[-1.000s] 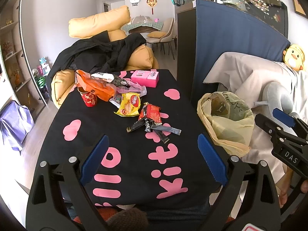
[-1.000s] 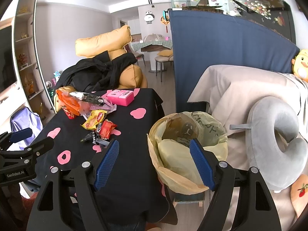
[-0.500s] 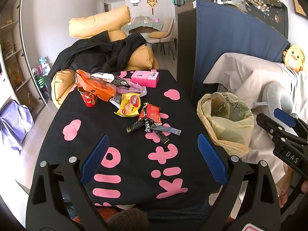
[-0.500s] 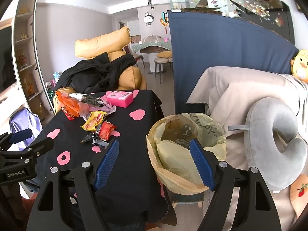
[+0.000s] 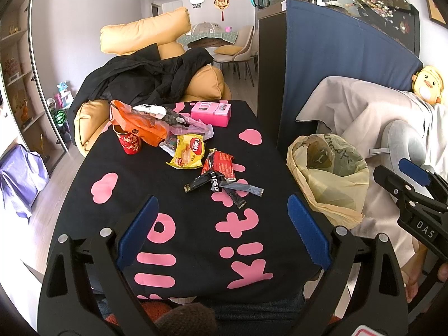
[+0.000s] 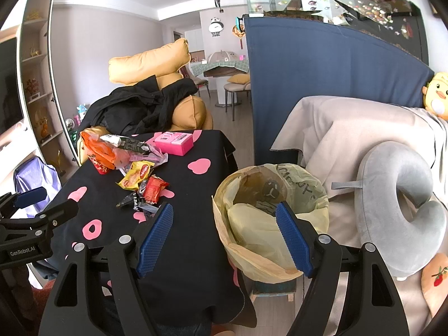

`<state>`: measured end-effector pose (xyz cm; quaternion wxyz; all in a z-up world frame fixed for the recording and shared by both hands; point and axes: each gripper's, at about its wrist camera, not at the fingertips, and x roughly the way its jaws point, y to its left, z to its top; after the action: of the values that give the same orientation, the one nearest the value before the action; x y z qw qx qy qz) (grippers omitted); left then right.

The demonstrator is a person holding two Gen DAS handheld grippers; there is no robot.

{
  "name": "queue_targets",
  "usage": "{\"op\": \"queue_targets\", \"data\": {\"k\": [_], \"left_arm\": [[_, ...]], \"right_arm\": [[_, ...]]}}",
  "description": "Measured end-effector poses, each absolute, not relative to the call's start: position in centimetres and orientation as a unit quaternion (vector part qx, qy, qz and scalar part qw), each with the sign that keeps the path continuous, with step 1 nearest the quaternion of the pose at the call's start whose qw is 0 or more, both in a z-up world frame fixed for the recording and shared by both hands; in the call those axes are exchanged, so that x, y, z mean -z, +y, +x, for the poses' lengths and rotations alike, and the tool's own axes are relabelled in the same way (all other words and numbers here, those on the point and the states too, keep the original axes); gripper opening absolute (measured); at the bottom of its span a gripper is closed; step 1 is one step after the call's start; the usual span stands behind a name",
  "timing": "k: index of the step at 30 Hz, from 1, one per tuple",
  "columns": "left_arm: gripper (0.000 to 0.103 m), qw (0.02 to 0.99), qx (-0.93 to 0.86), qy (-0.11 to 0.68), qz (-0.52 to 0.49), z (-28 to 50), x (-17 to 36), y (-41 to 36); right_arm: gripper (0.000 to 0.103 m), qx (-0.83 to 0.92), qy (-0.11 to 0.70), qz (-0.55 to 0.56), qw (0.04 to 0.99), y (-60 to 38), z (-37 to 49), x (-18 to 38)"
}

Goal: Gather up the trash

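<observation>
Room: living space; a yellow sofa (image 5: 145, 32) draped with black clothing (image 5: 145, 81) is seen at the back, a blue partition (image 5: 336, 64) stands to the right, and a beige-covered seat (image 6: 350, 137) carries a grey neck pillow (image 6: 403, 196).
Surface: low table covered by a black cloth with pink shapes (image 5: 173, 196); the litter is gathered on its far half.
Trash on table: an orange plastic bag (image 5: 140, 126) is draped against a red paper cup (image 5: 130, 142); a yellow snack wrapper (image 5: 189, 151) lies just beside a red wrapper (image 5: 221, 163); dark foil strips (image 5: 221, 186) are spread nearest the camera, touching the red wrapper.
Other item: a pink box (image 5: 211, 113) is set at the far edge, apart from the wrappers.
Bin: a trash bin lined with a yellow bag (image 6: 268, 210) is placed on the floor just beside the table's right edge, mouth open, with a crumpled brown piece seen inside.
Left gripper (image 5: 221, 232): held above the near end of the table, blue pads spread wide, nothing between them; the wrappers lie well ahead of it.
Right gripper (image 6: 224, 238): held above the gap between table edge and bin, fingers spread wide and empty; the right pad is seen over the bin's near rim.
Contact: no trash is touched by either gripper.
</observation>
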<state>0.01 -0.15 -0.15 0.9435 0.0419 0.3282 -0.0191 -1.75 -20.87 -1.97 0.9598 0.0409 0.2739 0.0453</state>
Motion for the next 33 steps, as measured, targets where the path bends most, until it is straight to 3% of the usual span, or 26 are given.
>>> {"op": "queue_targets", "data": {"k": [33], "left_arm": [[0.089, 0.942, 0.021, 0.332, 0.039, 0.07, 0.08, -0.49]], "right_arm": [[0.072, -0.042, 0.276, 0.038, 0.960, -20.95, -1.87, 2.18]]}}
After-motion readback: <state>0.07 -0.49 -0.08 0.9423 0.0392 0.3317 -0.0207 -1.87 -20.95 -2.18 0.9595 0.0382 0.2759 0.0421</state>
